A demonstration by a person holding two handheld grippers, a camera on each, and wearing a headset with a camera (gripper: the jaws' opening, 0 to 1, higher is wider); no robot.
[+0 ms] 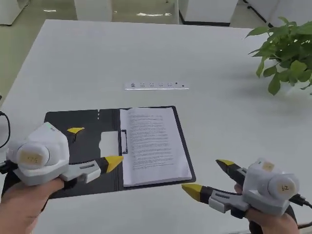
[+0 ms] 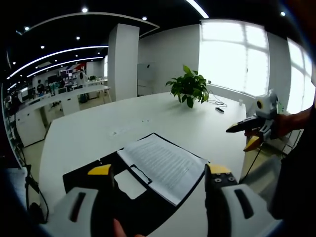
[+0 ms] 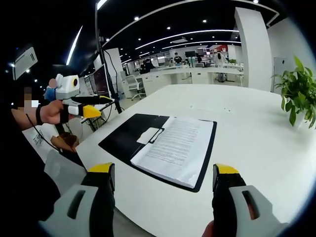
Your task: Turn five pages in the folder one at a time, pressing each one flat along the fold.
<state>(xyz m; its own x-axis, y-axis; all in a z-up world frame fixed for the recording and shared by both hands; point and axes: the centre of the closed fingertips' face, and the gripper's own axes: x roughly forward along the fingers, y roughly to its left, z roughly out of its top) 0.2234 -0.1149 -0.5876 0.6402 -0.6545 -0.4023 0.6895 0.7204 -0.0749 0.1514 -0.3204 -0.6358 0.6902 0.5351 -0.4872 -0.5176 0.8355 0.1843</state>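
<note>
first turn not begun, i judge: left gripper point(image 1: 94, 146) over the folder point(image 1: 87, 122), right gripper point(image 1: 208, 176) beside its near corner, both wide open, empty; next pinch the edge of the top page point(image 1: 153, 141).

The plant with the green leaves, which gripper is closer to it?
Right. The right gripper is on the plant's side of the folder; the left gripper hovers over the folder's black cover, on the far side.

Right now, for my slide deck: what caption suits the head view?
Open left gripper and open right gripper hover near a black folder of printed white pages on a white table.
</note>
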